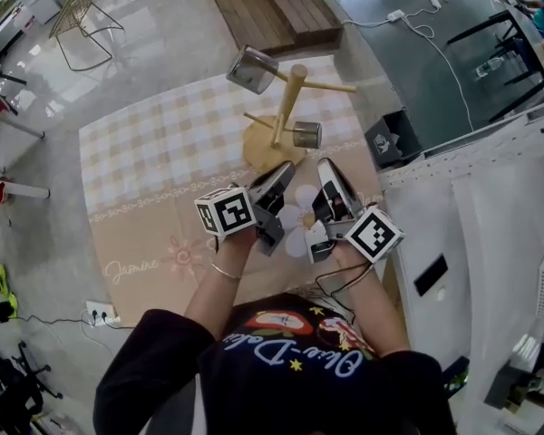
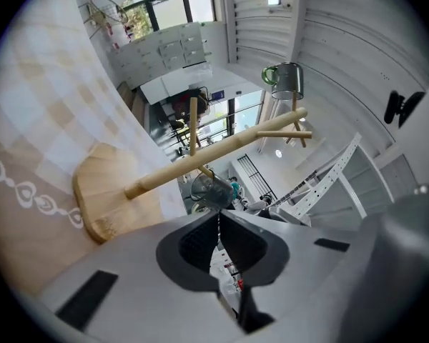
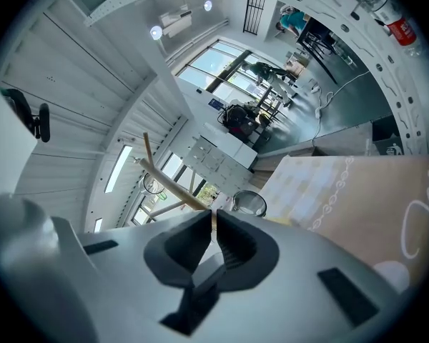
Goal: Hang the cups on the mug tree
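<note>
A wooden mug tree (image 1: pixel 286 102) stands on its round base (image 1: pixel 258 148) on a checked mat. Two metal cups hang on its pegs: one up high at the left (image 1: pixel 252 69), one low at the right (image 1: pixel 306 135). My left gripper (image 1: pixel 284 172) and right gripper (image 1: pixel 326 167) hover side by side just in front of the base, both shut and empty. In the left gripper view, the tree trunk (image 2: pixel 214 152) slants across, the low cup (image 2: pixel 211 190) sits just beyond the shut gripper (image 2: pixel 217 216), and the high cup (image 2: pixel 286 81) hangs above. The right gripper view shows the gripper (image 3: pixel 214 220) shut, with a cup (image 3: pixel 249 204) just past it.
The checked mat (image 1: pixel 145 152) lies on a shiny floor. A wooden pallet (image 1: pixel 272 7) is behind the tree. Right of the mat sit a black box (image 1: pixel 394 139) and a white table (image 1: pixel 490 207). A wire chair (image 1: pixel 82 16) stands far left, a power strip (image 1: pixel 100 313) near my feet.
</note>
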A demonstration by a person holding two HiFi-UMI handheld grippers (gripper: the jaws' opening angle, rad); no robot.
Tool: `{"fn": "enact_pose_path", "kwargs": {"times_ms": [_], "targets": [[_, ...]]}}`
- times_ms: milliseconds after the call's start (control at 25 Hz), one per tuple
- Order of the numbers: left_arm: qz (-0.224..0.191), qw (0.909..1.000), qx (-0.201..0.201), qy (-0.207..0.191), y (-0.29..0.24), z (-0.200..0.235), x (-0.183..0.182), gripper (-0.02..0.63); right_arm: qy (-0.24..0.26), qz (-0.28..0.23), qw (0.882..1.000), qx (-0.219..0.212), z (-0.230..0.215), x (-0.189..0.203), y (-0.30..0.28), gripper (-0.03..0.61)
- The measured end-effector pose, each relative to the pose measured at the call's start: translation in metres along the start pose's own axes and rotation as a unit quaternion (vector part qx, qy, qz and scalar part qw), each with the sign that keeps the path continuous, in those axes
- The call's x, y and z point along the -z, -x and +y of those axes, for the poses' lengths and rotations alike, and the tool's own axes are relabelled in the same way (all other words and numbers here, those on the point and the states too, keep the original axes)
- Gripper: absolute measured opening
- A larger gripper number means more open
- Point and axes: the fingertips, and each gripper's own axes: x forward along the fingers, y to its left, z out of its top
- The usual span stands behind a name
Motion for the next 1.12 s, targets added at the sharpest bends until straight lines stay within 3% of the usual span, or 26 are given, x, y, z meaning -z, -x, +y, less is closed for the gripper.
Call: {"fn": "enact_pose_path", "kwargs": {"times_ms": [280,440,800,960,1120], "targets": [[-0.031,0.9979,-0.005,-0.057,0.008,-0.03,0.004,0.009,0.004,0.013,0.999,-0.038,0.006,-0.006,0.015,0.015],[-0.035,0.9942,-0.016,-0.101,0.012,-0.046,0.009,0.008,0.006,0.024,0.999,-0.037,0.0,-0.004,0.03,0.009],[-0.03,0.9846,-0.03,-0.17,0.025,-0.081,0.031,0.008,0.067,0.052,0.992,-0.09,0.024,0.002,0.058,0.009],[-0.027,0.9748,-0.044,-0.217,0.031,-0.097,0.036,0.008,0.095,0.06,0.988,-0.103,0.034,0.005,0.07,0.009],[-0.021,0.9561,-0.07,-0.284,0.039,-0.113,0.043,0.008,0.119,0.064,0.984,-0.113,0.041,0.009,0.084,0.009]]}}
